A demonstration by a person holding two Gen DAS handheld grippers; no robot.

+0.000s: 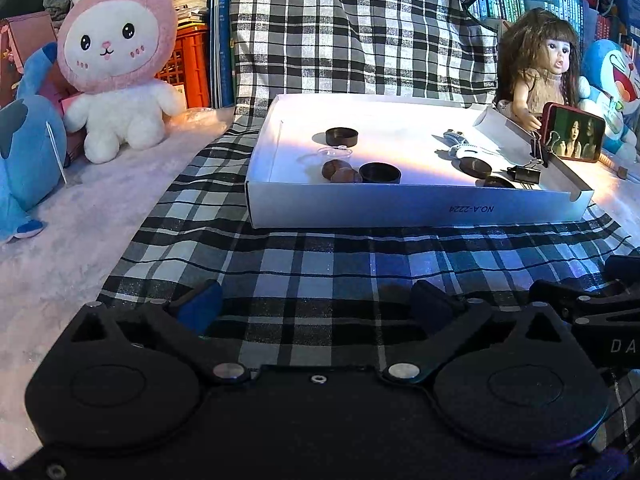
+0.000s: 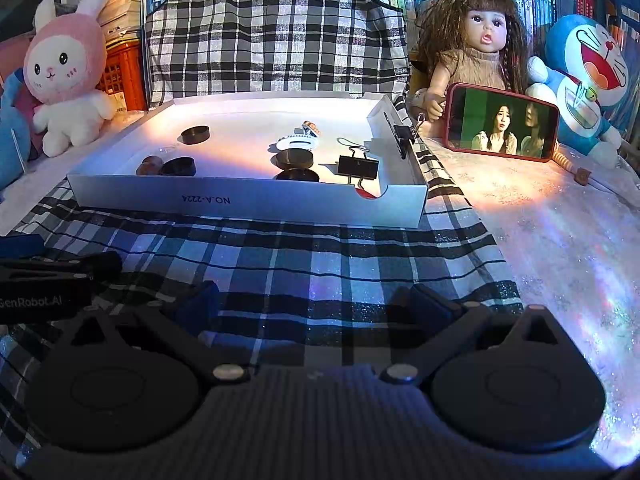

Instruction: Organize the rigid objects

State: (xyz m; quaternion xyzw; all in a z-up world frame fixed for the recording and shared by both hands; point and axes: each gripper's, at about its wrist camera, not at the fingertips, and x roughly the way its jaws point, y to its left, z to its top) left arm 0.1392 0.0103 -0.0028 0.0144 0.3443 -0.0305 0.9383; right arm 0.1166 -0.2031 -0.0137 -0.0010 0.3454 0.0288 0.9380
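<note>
Shallow white cardboard tray (image 2: 240,204) set on black-and-white checked cloth (image 2: 320,256), ahead of both claws.

Inside tray: short dark round cups (image 2: 179,167), brown rounded wooden pieces (image 2: 149,167), black metal binder clip (image 2: 358,167), white plastic clip-like item (image 2: 298,144), clear small lid (image 1: 335,153).

Left gripper (image 1: 316,304) spread wide, nothing held. Right gripper (image 2: 312,304) likewise released, empty.

Handling judged:
- cups light, stiff, smooth; best pinched across rim.
- wooden pieces rounded, likely to roll.
- binder clip best taken by flat body, not wire loops.
- clear lid thin, easily cracked.
</note>
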